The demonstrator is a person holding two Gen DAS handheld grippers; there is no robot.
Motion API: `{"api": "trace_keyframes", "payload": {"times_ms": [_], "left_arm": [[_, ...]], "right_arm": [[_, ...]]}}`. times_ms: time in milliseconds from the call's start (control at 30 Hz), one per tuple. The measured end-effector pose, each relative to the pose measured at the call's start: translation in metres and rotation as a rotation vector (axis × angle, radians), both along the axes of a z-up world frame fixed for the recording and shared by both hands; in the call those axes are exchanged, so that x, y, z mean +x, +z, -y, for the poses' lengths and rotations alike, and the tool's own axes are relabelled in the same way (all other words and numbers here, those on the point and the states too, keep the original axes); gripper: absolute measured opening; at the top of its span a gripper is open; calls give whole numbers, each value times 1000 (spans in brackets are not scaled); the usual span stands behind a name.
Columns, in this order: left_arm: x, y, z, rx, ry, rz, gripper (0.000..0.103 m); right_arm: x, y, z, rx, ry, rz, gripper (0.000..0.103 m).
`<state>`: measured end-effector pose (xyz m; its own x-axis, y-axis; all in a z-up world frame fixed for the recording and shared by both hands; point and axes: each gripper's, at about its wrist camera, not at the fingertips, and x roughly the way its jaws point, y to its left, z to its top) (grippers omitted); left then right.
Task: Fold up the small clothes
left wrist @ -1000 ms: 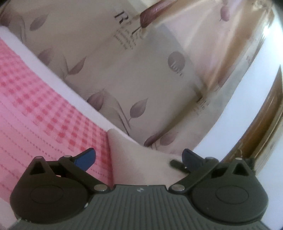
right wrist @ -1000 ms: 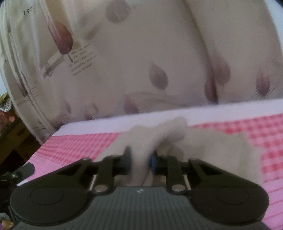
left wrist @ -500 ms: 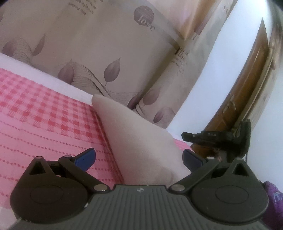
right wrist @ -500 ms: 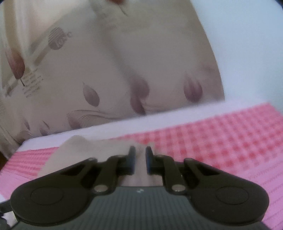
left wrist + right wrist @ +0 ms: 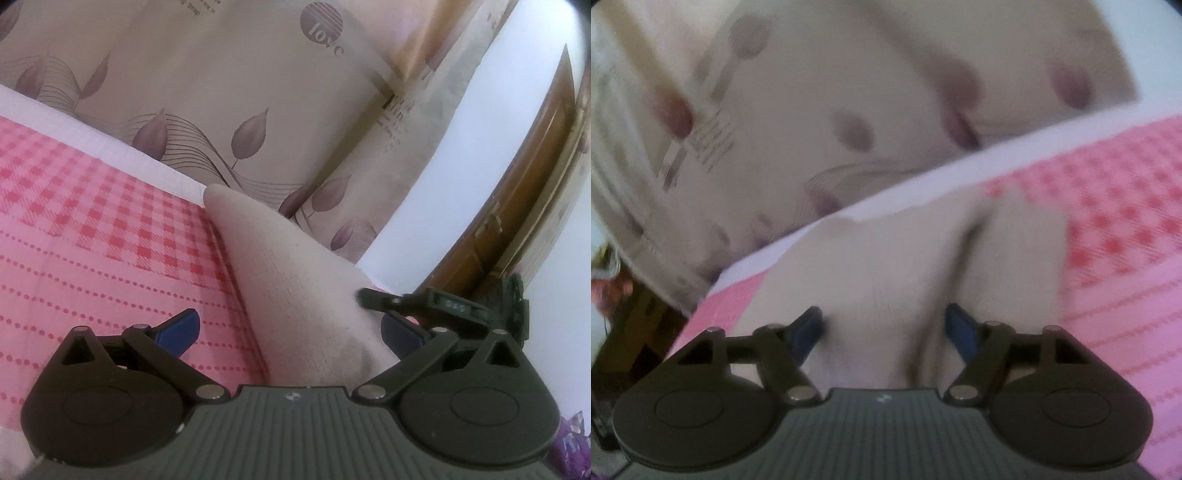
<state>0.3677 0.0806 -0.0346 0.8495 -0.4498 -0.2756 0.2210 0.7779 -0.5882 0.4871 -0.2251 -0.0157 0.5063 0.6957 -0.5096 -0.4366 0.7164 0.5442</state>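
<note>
A small beige knit garment (image 5: 295,280) lies on the pink checked bedcover (image 5: 92,221). My left gripper (image 5: 288,328) is open, its blue pads on either side of the cloth's near part. The other gripper's fingertips (image 5: 373,295) show at the garment's right edge in the left wrist view. In the right wrist view, which is blurred, the same beige garment (image 5: 886,266) lies with a crease in it, and my right gripper (image 5: 884,328) is open with the cloth between its pads.
A beige curtain with purple leaves (image 5: 221,92) hangs behind the bed. A white wall (image 5: 480,147) and a wooden door (image 5: 524,192) stand at the right. The bed's white edge (image 5: 923,188) runs along the far side.
My right gripper was shut on a raised fold of the garment, then opened; the cloth now lies lower. My left gripper stayed open while its view swung right along the garment.
</note>
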Motion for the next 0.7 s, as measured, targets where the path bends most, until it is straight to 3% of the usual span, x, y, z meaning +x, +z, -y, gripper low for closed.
{"api": "trace_keyframes", "payload": {"times_ms": [33, 133, 267, 367, 467, 567, 700], "left_arm": [[0, 0, 0, 4, 1, -1, 103], [-1, 0, 0, 6, 8, -1, 103], [-1, 0, -2, -3, 17, -2, 103], [-2, 0, -1, 1, 21, 1, 103], [-2, 0, 0, 5, 20, 2, 103], [-3, 1, 1, 14, 19, 10, 103], [-5, 2, 5, 41, 14, 31, 103]], "right_arm": [[-2, 2, -9, -35, 17, 18, 42], [-8, 10, -23, -114, 25, 81, 28], [-22, 42, -10, -168, -37, 230, 24], [-22, 57, 16, -173, -106, 256, 24], [-16, 51, 35, -182, -134, 202, 24], [-9, 19, 46, -183, -115, 80, 24], [1, -9, 79, 85, -161, -66, 29]]}}
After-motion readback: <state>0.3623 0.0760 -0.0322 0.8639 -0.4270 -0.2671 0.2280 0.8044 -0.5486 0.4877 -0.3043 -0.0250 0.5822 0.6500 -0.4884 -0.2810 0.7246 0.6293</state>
